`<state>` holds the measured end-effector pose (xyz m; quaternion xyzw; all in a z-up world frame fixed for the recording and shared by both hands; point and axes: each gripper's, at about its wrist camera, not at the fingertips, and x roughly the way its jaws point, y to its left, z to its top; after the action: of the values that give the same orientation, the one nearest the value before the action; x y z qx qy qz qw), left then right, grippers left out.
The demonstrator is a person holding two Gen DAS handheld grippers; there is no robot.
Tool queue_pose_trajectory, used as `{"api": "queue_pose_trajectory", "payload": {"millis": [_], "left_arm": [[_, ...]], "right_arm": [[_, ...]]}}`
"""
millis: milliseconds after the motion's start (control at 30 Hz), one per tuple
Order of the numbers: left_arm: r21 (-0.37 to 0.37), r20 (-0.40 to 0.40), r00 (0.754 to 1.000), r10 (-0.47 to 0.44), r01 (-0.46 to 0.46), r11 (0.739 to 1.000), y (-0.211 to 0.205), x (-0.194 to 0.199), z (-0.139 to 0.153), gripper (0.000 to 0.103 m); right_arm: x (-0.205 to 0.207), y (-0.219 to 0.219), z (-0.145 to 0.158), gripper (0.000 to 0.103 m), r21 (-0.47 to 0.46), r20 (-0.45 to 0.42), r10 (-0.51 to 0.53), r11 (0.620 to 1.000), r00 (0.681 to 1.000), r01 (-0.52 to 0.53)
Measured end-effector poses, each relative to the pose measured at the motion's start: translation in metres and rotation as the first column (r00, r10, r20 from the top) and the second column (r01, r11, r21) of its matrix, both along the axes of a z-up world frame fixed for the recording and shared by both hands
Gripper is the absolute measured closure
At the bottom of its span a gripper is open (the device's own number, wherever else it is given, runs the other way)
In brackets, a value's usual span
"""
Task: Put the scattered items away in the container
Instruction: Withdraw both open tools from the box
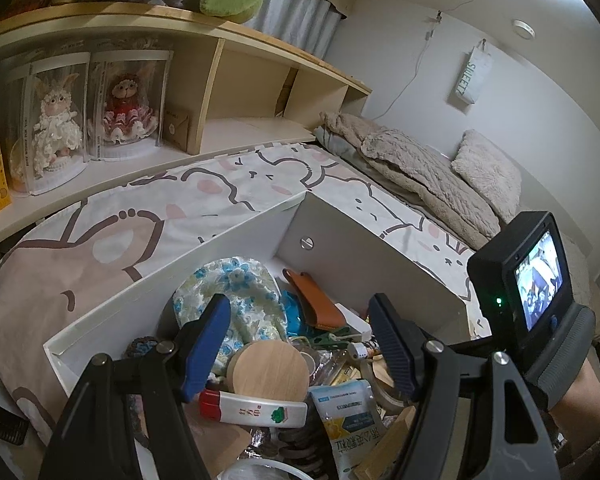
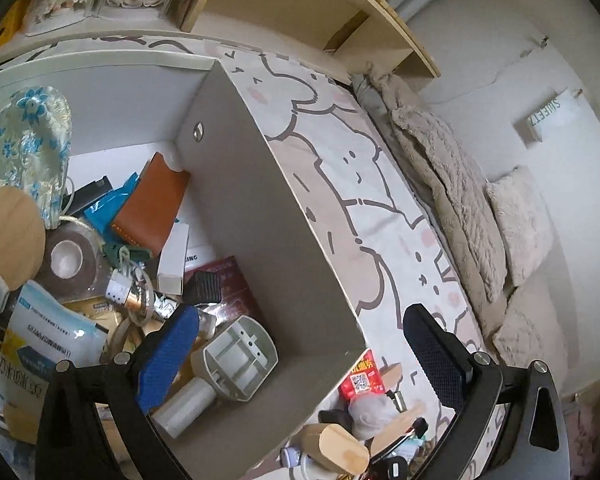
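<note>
Right gripper (image 2: 300,344) hung with its jaws spread wide and empty, straddling the box wall (image 2: 268,216): one finger inside the box, the other out over the sheet (image 2: 340,168). Left gripper (image 1: 300,344) was also spread, with nothing pinched, poised above the lid (image 1: 268,372) and the tube (image 1: 256,406) inside the box.

Most things already lay in the box: pouch (image 2: 28,148), tape (image 2: 68,260), wallet (image 2: 156,204), sachet (image 2: 48,332). What remained sat outside, at about 6 o'clock in the right view: a red packet (image 2: 360,376), a grey cap (image 2: 370,412) and a wooden block (image 2: 336,446), bunched close together just beside the wall.

My judgement is that the step in hand was fetching one of those leftovers. To do it well, the right gripper should clear the wall first, swing toward 6 o'clock, and settle on one item only. The block looked the firmest grip. The flat packet would likely need a shallow approach along the sheet.
</note>
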<state>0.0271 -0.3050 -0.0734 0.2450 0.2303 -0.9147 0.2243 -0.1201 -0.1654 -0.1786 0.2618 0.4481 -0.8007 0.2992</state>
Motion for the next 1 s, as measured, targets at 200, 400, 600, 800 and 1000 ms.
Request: {"api": "queue_pose_trajectory", "payload": {"millis": [200,400,600,800,1000], "left_arm": [[-0.009,0.007,1.000,-0.005,0.005,1.000,0.002,-0.002,0.000,0.032],[-0.023,0.018,1.000,-0.007,0.007,1.000,0.006,-0.003,0.001,0.032],[-0.065,0.042,0.999,-0.001,0.004,0.998,0.013,-0.007,0.002,0.023],[-0.103,0.053,0.999,0.003,0.002,0.995,0.020,-0.009,0.005,0.001],[-0.131,0.086,0.996,0.014,-0.003,0.991,0.026,-0.014,0.004,0.000]], "right_arm": [[0.006,0.012,0.008,0.001,-0.083,0.027,0.002,0.997,1.000,0.000],[0.008,0.037,0.017,0.001,-0.213,0.104,-0.019,0.976,0.994,0.041],[0.008,0.066,0.029,0.001,-0.353,0.187,-0.031,0.931,0.982,0.097],[0.009,0.088,0.038,0.000,-0.452,0.242,-0.028,0.881,0.970,0.138],[0.009,0.107,0.042,0.000,-0.513,0.268,-0.022,0.843,0.963,0.162]]}}
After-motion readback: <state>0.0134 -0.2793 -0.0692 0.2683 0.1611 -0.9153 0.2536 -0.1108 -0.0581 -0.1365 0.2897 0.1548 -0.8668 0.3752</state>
